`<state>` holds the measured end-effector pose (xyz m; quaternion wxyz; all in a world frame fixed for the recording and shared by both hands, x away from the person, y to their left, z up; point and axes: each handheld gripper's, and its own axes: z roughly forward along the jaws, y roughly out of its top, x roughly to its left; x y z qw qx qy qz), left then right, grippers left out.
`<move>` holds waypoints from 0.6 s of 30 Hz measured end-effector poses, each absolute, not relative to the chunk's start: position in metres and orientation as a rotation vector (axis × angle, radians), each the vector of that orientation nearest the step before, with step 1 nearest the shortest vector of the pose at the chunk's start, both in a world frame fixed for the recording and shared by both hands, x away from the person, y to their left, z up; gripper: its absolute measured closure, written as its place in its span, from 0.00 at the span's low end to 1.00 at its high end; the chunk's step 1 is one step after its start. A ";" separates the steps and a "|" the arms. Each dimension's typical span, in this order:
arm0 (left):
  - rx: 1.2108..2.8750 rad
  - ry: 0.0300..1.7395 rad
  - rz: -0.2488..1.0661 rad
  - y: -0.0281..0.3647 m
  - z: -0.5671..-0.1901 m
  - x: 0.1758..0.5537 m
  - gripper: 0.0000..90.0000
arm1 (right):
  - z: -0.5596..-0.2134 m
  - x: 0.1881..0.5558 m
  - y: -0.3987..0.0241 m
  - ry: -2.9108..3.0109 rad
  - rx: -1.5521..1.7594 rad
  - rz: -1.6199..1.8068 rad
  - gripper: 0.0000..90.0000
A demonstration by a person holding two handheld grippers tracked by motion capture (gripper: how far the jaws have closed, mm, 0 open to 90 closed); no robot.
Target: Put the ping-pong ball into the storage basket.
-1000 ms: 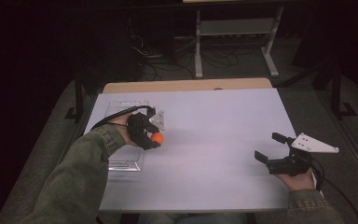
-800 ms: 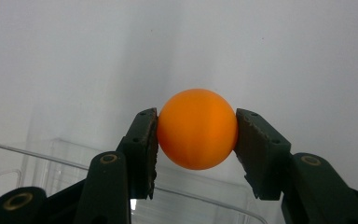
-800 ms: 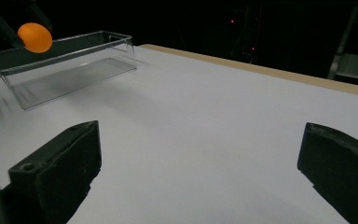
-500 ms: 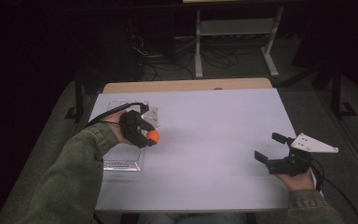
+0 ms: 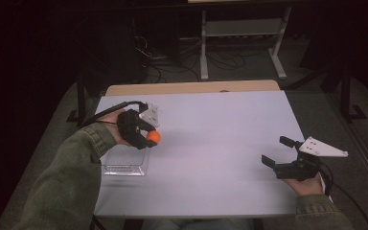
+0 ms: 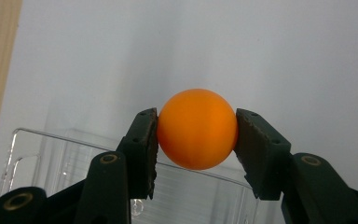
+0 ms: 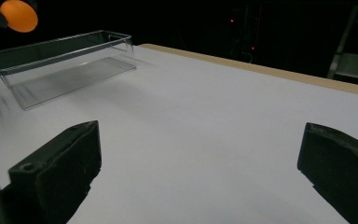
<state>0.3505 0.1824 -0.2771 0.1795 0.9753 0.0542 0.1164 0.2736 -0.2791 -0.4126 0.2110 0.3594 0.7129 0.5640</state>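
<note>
An orange ball (image 6: 197, 128) sits pinched between the two black pads of my left gripper (image 6: 197, 135), which is shut on it. In the high view that gripper (image 5: 149, 137) holds the ball (image 5: 153, 137) above the right edge of a clear plastic bin (image 5: 124, 165) at the table's left. The bin (image 6: 51, 163) lies below the jaws in the left gripper view. My right gripper (image 5: 274, 151) rests low over the table's right side, jaws wide open with nothing between them. In the right gripper view, the ball (image 7: 18, 15) hangs above the bin (image 7: 65, 60) at the far left.
The white table top (image 5: 211, 143) has a wooden strip (image 5: 191, 87) along its far edge. Beyond the table stand a metal shelf frame (image 5: 242, 36) and loose cables (image 5: 158, 62) on a dark floor.
My left gripper has risen with the orange ball and drifted slightly toward the far side of the table. The right gripper has stayed where it was.
</note>
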 end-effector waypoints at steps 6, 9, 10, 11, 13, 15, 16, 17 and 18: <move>2.760 0.159 0.344 0.188 -0.267 0.350 0.56 | -0.413 0.274 -0.279 1.983 0.999 1.566 0.00; 2.757 0.164 0.347 0.191 -0.265 0.349 0.56 | -0.413 0.274 -0.279 1.983 0.997 1.566 0.00; 2.762 0.162 0.343 0.191 -0.264 0.349 0.56 | -0.413 0.274 -0.279 1.983 0.997 1.567 0.00; 2.762 0.164 0.345 0.192 -0.264 0.349 0.56 | -0.413 0.274 -0.279 1.983 0.998 1.565 0.00; 2.768 0.161 0.350 0.192 -0.262 0.349 0.56 | -0.413 0.274 -0.279 1.983 1.000 1.566 0.00; 2.770 0.162 0.355 0.193 -0.261 0.348 0.56 | -0.413 0.274 -0.279 1.981 1.000 1.566 0.00; 2.770 0.163 0.355 0.194 -0.260 0.348 0.56 | -0.413 0.274 -0.279 1.982 1.001 1.565 0.00; 2.769 0.163 0.357 0.194 -0.260 0.348 0.56 | -0.413 0.274 -0.279 1.983 1.000 1.565 0.00; 2.772 0.164 0.358 0.195 -0.259 0.347 0.56 | -0.413 0.274 -0.279 1.982 1.000 1.566 0.00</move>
